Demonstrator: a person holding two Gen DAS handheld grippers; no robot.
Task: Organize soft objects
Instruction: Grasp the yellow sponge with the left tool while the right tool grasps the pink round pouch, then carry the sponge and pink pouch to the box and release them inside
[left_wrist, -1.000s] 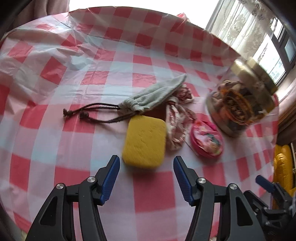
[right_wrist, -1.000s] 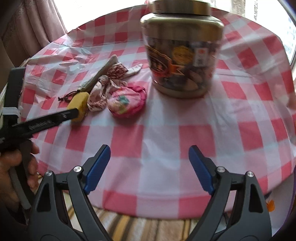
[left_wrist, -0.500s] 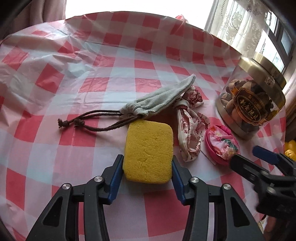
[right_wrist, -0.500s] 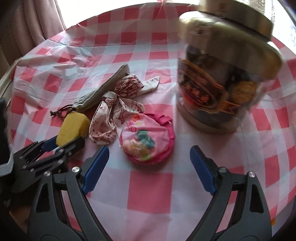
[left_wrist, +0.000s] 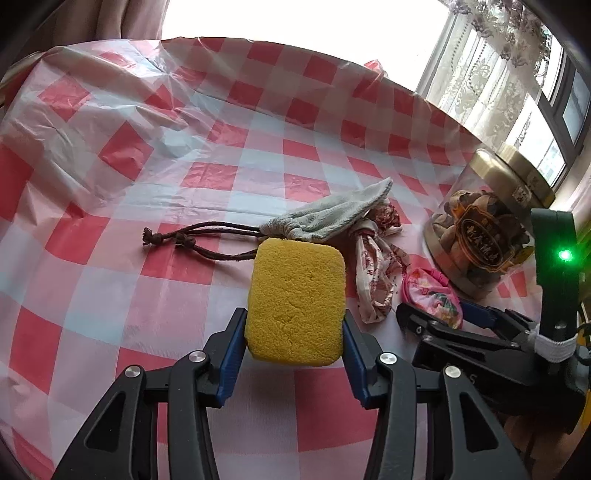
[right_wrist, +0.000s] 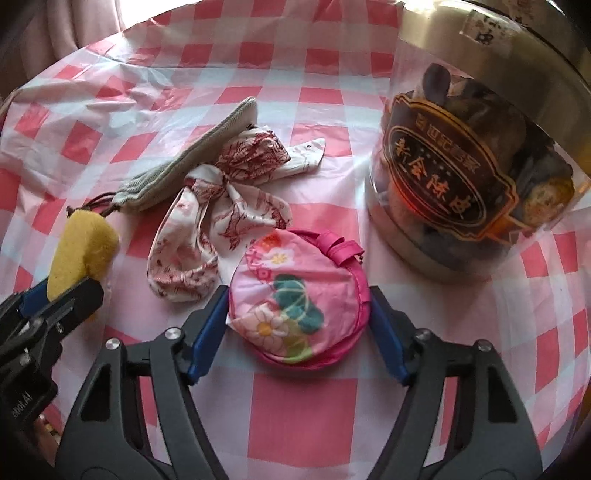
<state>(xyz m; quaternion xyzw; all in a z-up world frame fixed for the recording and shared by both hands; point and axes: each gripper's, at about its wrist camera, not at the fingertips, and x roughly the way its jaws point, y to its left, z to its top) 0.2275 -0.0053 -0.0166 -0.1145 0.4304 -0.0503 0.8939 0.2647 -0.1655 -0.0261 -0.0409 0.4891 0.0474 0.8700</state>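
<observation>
My left gripper (left_wrist: 294, 341) is shut on the yellow sponge (left_wrist: 295, 300), its blue pads pressed against both sides; the sponge appears lifted off the cloth. The sponge also shows in the right wrist view (right_wrist: 82, 247). My right gripper (right_wrist: 297, 330) straddles the round pink floral pouch (right_wrist: 295, 297), its pads touching or nearly touching both sides. A grey drawstring bag (left_wrist: 328, 218) and a red-and-white patterned cloth (right_wrist: 225, 206) lie just behind them on the table.
A big clear jar with a gold lid (right_wrist: 476, 155) stands at the right on the red-and-white checked tablecloth (left_wrist: 147, 155). A window with lace curtains (left_wrist: 498, 85) is at the far right. The table's near edge is behind both grippers.
My left gripper closed on the sponge and raised it. My right gripper moved forward and left until its jaws came around the pink pouch and narrowed.
</observation>
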